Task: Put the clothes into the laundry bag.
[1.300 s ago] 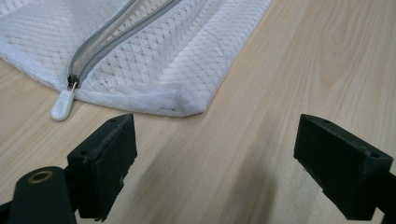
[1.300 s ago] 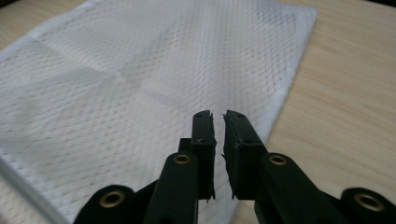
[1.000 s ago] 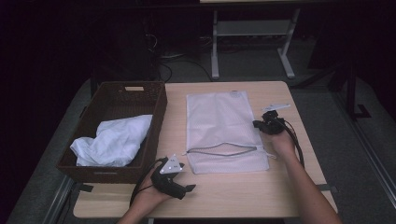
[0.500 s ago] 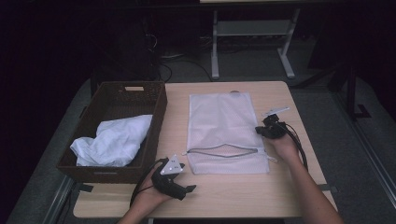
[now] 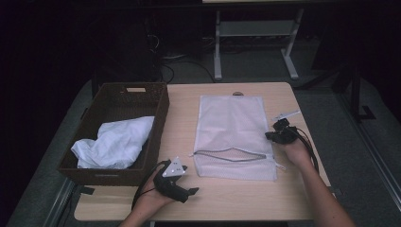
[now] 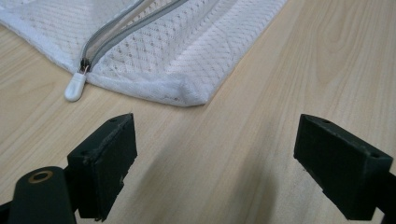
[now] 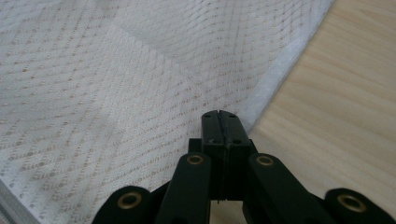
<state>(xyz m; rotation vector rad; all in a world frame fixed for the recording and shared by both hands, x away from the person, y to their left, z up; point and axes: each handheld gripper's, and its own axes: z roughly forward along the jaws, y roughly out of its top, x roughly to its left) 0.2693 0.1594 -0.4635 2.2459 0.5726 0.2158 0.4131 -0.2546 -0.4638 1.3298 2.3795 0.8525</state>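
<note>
A white mesh laundry bag [image 5: 234, 127] lies flat in the middle of the table, its grey zipper [image 5: 231, 156] running near the front edge. My right gripper [image 5: 270, 135] is at the bag's right edge; in the right gripper view it [image 7: 220, 117] is shut, its tips over the hem of the mesh bag [image 7: 116, 93], with no fabric visibly between them. My left gripper [image 5: 189, 182] rests near the table's front edge, pointing at the bag's front left corner [image 6: 187, 95]. It [image 6: 217, 140] stands wide open with nothing between its jaws; the white zipper pull [image 6: 74, 87] lies just beyond.
A brown woven basket [image 5: 118, 101] stands on the left of the table with a crumpled white cloth [image 5: 116, 142] in it. Bare wood [image 5: 236, 198] runs along the front, in front of the bag. The table's right edge is close behind my right hand.
My right gripper has slid a little along the bag's right edge toward the person, still shut. The left gripper and the bag have stayed where they were.
</note>
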